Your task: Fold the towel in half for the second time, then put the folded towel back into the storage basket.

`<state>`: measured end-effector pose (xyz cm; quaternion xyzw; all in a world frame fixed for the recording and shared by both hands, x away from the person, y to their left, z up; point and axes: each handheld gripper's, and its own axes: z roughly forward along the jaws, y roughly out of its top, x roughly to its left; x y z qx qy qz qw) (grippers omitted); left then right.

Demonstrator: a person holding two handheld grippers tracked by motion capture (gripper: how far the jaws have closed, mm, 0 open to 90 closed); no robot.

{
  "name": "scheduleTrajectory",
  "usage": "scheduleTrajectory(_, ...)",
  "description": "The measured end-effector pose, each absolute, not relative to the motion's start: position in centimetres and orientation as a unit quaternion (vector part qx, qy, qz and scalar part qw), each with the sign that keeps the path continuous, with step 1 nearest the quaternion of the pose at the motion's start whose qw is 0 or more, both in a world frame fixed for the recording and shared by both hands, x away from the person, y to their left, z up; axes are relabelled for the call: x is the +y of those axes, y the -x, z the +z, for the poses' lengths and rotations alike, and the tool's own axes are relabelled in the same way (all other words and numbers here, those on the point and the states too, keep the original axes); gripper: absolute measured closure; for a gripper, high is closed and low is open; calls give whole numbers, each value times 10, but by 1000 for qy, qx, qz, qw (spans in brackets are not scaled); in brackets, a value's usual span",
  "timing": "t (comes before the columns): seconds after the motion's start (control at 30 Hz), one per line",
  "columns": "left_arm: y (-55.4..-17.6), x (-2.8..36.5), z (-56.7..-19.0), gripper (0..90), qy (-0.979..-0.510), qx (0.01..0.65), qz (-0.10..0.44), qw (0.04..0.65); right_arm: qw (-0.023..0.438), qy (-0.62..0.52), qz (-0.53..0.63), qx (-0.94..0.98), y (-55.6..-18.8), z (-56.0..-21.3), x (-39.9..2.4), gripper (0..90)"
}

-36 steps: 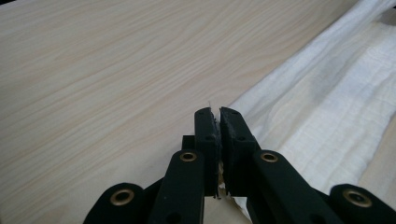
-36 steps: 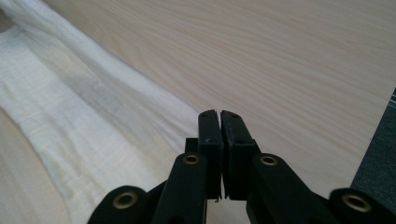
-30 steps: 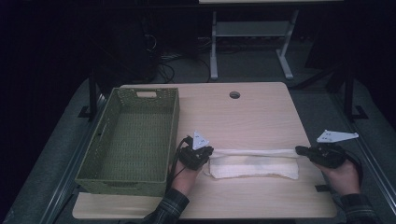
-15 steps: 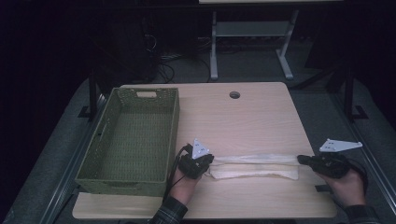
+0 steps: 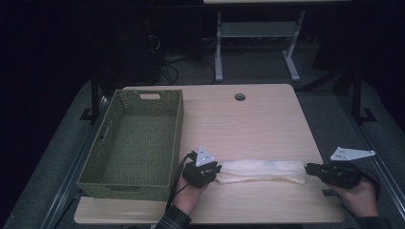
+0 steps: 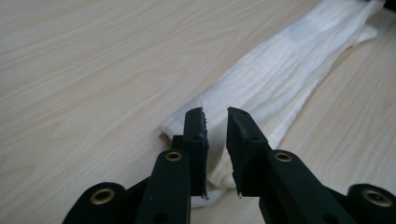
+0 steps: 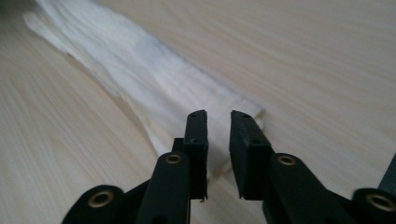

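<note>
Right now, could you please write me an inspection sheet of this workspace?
Surface: wooden table, round hole near far edge.
Job's things: white folded cloth lying flat as a long strip along the near edge.
Clutter: green woven basket, nothing inside.
Grippers: left hand-held gripper and right hand-held gripper at opposite cloth ends, jaws just opened a little, cloth end under each gap, not pinched.
Cables: black cable from left hand-held gripper.
Surroundings: dark room, white frame behind.

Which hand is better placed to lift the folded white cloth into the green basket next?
Left. The left gripper sits at the cloth end nearest the basket; the right gripper is at the far end.
</note>
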<state>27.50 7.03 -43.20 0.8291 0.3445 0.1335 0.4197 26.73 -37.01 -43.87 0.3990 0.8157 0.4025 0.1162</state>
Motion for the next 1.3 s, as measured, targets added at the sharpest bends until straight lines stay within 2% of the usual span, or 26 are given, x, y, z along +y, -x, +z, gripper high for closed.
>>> scheduleTrajectory(0.07,-274,69,-431,742,-829,338,133,424,120,-397,412,811,-266,-435,-370,754)
scheduleTrajectory(0.17,-275,66,-435,767,-834,334,115,425,116,-390,404,819,-267,-438,-365,825)
scheduleTrajectory(0.3,-277,58,-447,802,-848,327,83,407,93,-385,381,835,-270,-447,-358,877)
scheduleTrajectory(0.5,-280,54,-462,840,-869,326,62,366,56,-384,341,856,-272,-461,-352,892)
scheduleTrajectory(0.73,-280,55,-458,864,-883,311,83,340,43,-387,344,854,-269,-464,-357,896)
scheduleTrajectory(1.1,-294,57,-449,535,-872,309,85,370,52,-397,332,854,-277,-463,-351,896)
scheduleTrajectory(1.3,-300,53,-451,443,-875,304,75,369,68,-404,324,853,-294,-462,-347,896)
